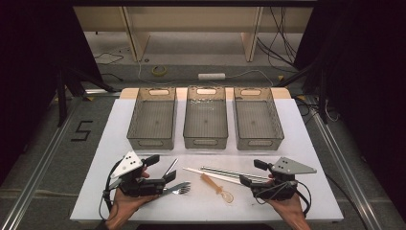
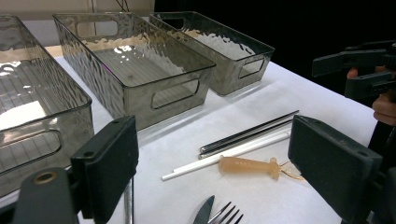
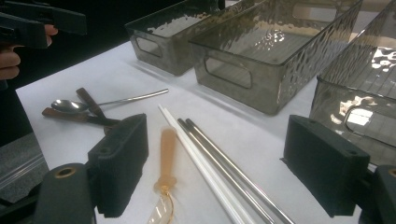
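The desk (image 1: pixel 297 158), covered in white, carries three grey translucent bins in a row along its far edge – left bin (image 1: pixel 152 117), middle bin (image 1: pixel 206 116), right bin (image 1: pixel 257 117) – all seen empty. The cutlery lies in a loose band along the near edge.

The left hand-held gripper (image 1: pixel 168 180) is held low at the near-left part of the desk, its jaws spread with nothing between them; the right hand-held gripper (image 1: pixel 244 179) sits at the near right, jaws likewise spread and empty. Each points inward, toward the cutlery between them.

Nearest the right hand-held gripper lie the metal chopsticks (image 1: pixel 230 171) and the white chopsticks (image 1: pixel 210 175), side by side and touching, their long axes running almost parallel to the near edge, slightly skewed. They are judged stiff, light and slippery – best taken across the middle, so neither end tips.

Just in front lies the amber plastic spoon (image 1: pixel 216 185), handle toward the far left, clear bowl toward the near edge. It is probably light and a little brittle; the thicker handle offers the surest hold.

By the left jaws lies the fork (image 1: pixel 179 189), tines toward the desk's centre, with a dark-handled knife (image 3: pixel 93 106) and a metal spoon (image 3: pixel 70 106) close by; how they overlap cannot be told for certain.
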Tool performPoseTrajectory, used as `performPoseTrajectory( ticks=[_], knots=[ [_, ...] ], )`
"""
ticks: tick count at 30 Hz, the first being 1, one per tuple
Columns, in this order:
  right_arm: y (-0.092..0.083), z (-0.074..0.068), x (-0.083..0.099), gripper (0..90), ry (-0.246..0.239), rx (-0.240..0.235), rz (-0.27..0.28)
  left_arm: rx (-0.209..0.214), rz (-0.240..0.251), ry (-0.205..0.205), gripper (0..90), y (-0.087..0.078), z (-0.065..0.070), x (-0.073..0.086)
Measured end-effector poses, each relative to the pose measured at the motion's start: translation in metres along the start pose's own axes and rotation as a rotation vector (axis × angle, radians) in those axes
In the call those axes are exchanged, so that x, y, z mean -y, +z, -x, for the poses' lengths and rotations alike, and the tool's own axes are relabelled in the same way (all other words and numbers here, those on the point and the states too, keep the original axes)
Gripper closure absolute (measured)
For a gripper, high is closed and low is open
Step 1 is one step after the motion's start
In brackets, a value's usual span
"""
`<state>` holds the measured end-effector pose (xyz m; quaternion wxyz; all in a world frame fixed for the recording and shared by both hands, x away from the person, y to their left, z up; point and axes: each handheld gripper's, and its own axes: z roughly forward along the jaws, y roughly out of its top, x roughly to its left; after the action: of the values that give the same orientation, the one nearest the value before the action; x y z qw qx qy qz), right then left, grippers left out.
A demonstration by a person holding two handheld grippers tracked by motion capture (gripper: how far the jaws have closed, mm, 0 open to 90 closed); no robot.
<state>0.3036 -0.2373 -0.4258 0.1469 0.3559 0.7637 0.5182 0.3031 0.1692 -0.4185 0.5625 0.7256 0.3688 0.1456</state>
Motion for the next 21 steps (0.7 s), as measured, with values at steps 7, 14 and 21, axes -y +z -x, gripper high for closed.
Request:
performPoseTrajectory(
  ticks=[7,14,21],
  knots=[
    [-0.0003,0.0011,-0.0013,23.1,0.001,-0.001,-0.010,-0.001,0.000,0.003,15.6,-0.0001,0.0002,0.0000],
    [-0.0002,0.0013,-0.0037,23.5,-0.008,-0.004,-0.029,-0.001,-0.001,0.002,15.6,0.0004,0.0007,0.0000],
    [-0.0004,0.0043,-0.0095,24.8,-0.025,0.002,-0.058,-0.001,-0.002,0.001,15.6,0.0006,0.0004,0.0000]
  ],
)
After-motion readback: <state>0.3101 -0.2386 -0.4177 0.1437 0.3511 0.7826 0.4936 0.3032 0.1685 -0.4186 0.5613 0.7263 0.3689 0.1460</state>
